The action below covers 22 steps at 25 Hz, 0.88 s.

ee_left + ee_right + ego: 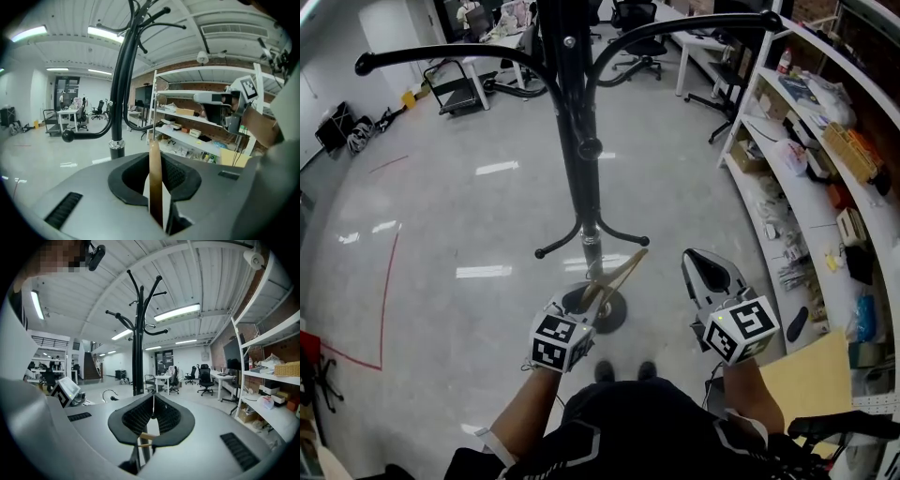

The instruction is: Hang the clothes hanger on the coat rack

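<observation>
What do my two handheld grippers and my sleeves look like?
Both the left claw and right claw have smooth grey bodies with black ribbed pads. Each carries a white cube printed with black square markers. You wear a black short-sleeved top with white trim.

An open-plan office with a storage side. At the top of the head view, black swivel chairs and white desks stand on a glossy grey floor. White shelving runs down the right edge, crowded with boxes and small parts, and behind it is a brick wall. Long tube lights hang from the white ceiling.
</observation>
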Available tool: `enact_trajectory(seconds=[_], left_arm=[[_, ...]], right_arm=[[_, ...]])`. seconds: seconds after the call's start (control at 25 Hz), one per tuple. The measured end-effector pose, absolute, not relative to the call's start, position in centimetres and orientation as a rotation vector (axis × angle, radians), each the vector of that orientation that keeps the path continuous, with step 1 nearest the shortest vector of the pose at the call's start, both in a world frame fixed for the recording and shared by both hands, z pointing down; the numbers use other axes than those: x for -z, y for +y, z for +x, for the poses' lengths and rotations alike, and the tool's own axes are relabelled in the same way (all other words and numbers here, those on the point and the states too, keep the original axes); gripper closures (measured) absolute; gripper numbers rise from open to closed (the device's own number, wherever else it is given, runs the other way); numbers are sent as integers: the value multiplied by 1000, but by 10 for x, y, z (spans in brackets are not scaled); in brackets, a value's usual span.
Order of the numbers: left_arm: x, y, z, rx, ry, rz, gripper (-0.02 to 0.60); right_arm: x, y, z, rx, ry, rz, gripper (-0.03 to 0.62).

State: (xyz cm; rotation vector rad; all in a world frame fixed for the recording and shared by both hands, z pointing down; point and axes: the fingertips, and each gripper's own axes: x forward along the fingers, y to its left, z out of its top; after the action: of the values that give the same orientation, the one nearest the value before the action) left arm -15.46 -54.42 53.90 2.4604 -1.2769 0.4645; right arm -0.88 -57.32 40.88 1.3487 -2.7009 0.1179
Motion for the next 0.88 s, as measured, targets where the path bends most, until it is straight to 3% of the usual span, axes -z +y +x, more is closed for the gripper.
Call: enact_trajectory(seconds=[0.88], left_arm=[[-605,-637,-136,-570,-1324,2366,529]], right_arm=[[-451,-623,-26,-210,-2675,1240,586]])
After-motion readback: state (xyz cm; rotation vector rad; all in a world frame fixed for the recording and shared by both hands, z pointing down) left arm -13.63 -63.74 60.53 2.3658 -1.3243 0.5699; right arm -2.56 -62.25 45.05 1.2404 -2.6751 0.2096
